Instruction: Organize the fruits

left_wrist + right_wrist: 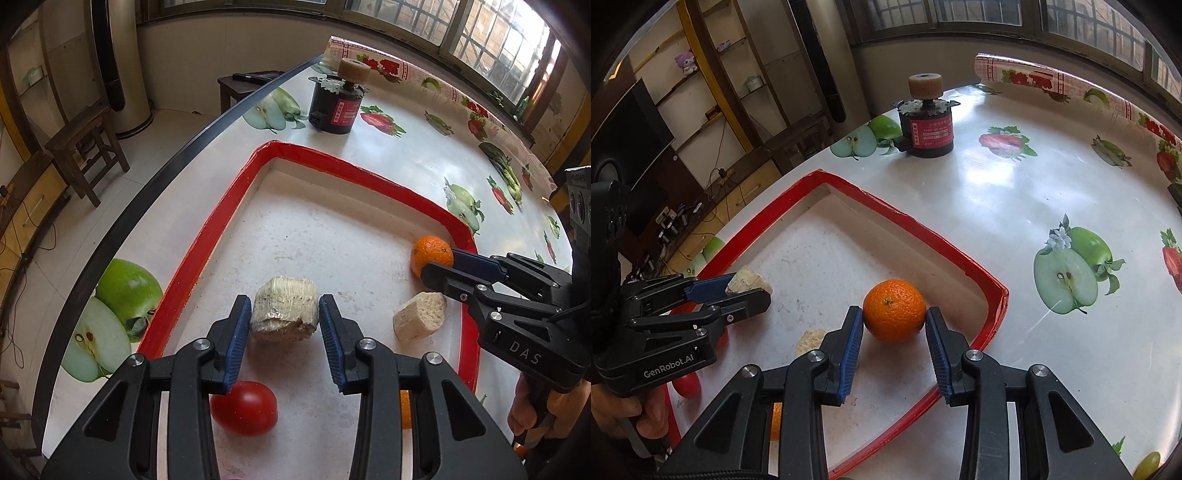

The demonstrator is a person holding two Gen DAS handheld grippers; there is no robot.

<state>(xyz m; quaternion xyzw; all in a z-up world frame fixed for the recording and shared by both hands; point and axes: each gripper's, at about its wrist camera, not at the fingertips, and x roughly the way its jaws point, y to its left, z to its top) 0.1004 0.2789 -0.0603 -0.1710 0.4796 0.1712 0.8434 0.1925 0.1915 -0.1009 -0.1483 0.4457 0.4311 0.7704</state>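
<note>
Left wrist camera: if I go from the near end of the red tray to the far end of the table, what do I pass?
Red tomato → pale chunk between the left gripper fingers → far red tray rim → black motor with a wooden wheel on top.

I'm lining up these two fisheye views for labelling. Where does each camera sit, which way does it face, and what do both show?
Left wrist: sits on the left gripper, looking along its fingers at a pale chunk between them in the red-rimmed tray; the right gripper enters from the right.
Right wrist: sits on the right gripper, looking at the orange between its fingers; the left gripper and a hand show at left.
Shared: tray, orange, pale chunk, tomato, black motor.
</note>
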